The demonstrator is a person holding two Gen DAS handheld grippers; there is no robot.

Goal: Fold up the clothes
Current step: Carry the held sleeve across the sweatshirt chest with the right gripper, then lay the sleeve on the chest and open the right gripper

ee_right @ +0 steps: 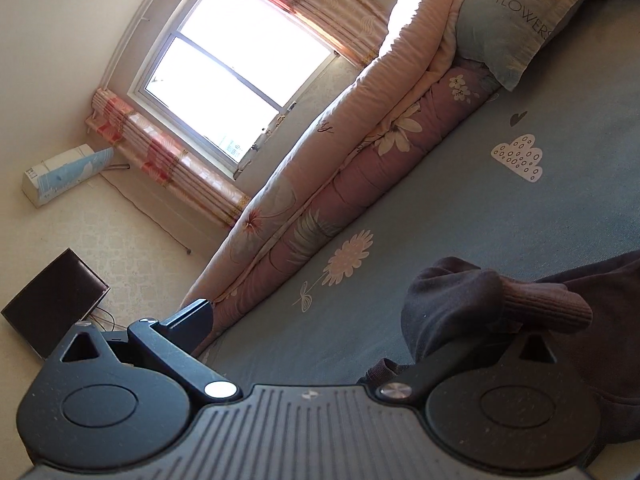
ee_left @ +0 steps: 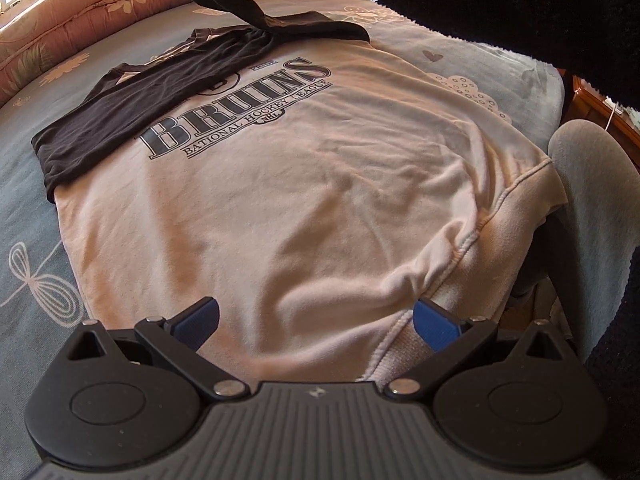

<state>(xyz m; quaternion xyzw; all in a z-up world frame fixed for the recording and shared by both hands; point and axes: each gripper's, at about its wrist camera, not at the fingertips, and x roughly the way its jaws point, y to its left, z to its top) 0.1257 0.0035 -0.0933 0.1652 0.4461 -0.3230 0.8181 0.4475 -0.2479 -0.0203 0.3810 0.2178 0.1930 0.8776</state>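
A pale sweatshirt [ee_left: 304,184] with dark sleeves and a "BRUINS" print lies flat, front up, on a blue-grey bedsheet [ee_left: 24,184]. Its ribbed hem is nearest the left wrist camera and its collar at the far end. One dark sleeve [ee_left: 132,108] is already folded across the chest, running from the far shoulder down to the left edge. The other dark sleeve [ee_right: 500,312] is lifted off the bed at the far end. In the right wrist view its ribbed cuff drapes over one finger of the right gripper [ee_right: 332,316], whose fingers stand wide apart, so the cloth looks hooked rather than pinched. The left gripper [ee_left: 316,316] hovers just over the hem with its blue-padded fingers [ee_left: 434,326] apart, gripping nothing. The step in hand seems to be folding in the second sleeve. The next move likely calls for laying that sleeve across the chest over the first, then closing the left fingers on the hem to fold the body upward.
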